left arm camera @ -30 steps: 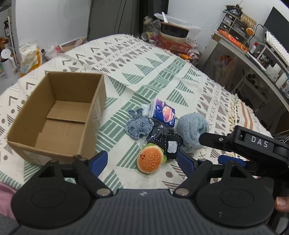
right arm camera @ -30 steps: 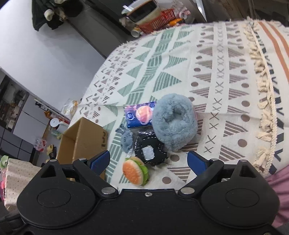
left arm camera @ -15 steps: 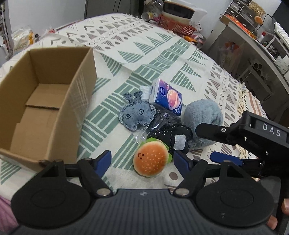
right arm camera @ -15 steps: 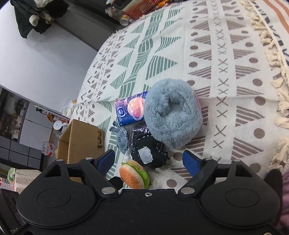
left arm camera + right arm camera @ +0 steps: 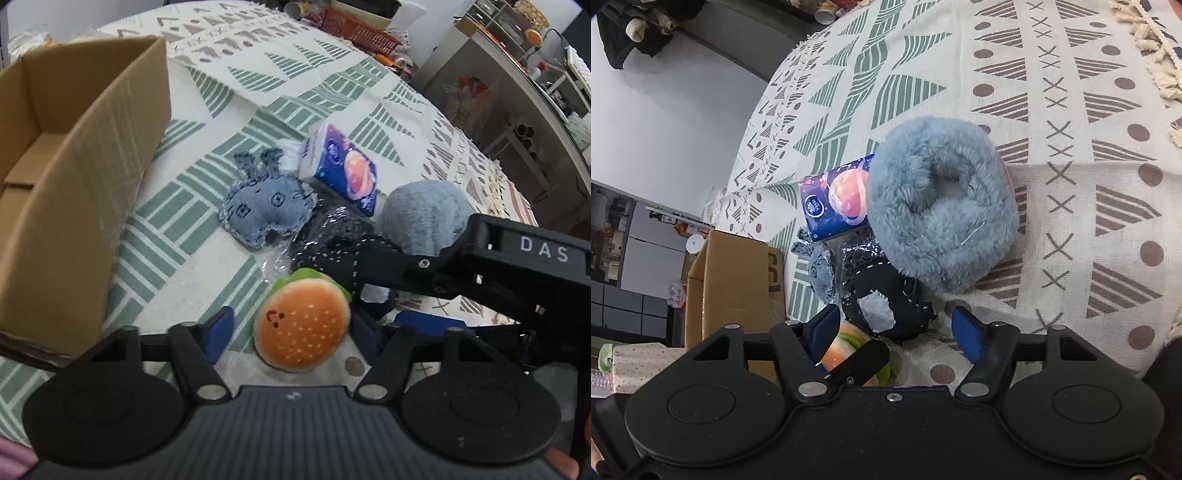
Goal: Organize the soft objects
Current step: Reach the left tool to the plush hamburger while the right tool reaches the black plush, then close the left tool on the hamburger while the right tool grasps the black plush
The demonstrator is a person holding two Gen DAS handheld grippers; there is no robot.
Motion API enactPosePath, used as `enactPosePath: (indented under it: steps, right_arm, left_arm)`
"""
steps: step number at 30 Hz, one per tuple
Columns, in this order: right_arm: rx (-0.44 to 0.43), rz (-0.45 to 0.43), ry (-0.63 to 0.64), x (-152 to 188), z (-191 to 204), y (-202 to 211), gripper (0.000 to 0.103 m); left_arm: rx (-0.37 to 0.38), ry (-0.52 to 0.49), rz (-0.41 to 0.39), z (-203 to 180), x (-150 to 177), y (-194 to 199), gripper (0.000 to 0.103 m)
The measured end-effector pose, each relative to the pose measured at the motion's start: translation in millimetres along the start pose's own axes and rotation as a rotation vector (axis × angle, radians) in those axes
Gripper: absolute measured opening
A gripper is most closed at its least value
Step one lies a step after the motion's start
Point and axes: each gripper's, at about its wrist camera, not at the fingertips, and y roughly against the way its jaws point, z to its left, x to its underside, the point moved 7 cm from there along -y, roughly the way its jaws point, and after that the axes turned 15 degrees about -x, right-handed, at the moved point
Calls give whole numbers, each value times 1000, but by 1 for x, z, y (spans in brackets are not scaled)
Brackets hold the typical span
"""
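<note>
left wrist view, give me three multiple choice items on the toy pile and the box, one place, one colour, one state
1. Where is the round orange burger plush?
A. inside the box
B. between the left gripper's open fingers
C. on top of the tissue pack

2. What colour is the fluffy ring-shaped plush?
A. grey-blue
B. red
C. yellow

3. What state is the brown cardboard box in?
A. taped shut
B. flattened
C. open, nothing visible inside

Key: 1 B, the blue pads flank it in the left wrist view. 2 A, its fur reads grey-blue in both views. 3 C, its top is open and the visible floor is bare.
</note>
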Motion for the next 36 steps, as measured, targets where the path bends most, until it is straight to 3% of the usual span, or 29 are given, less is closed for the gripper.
enactPosePath:
  steps: [4,8,12,17,26,36]
  right_arm:
    - [14,-8,1,-3,-2,-3,66]
    - [21,-10,0,-6,0,-14,65]
    - [15,5,6,-6,3,-22,48]
    - [11,11,11,-4,6,-22,37]
    - [-58,-15,62,2,21,1,36]
    - [-63,-85,65,5,24,34,36]
  left_arm:
    - [27,4,-8,-1,-1,0,49]
    - [25,3,-14,-2,0,2,45]
    - [26,0,-14,2,2,8,44]
    - [9,3,-28,7,-1,20,44]
    - [-34,13,-80,17,-11,54,44]
    - [-64,4,-119,25,-18,92,44]
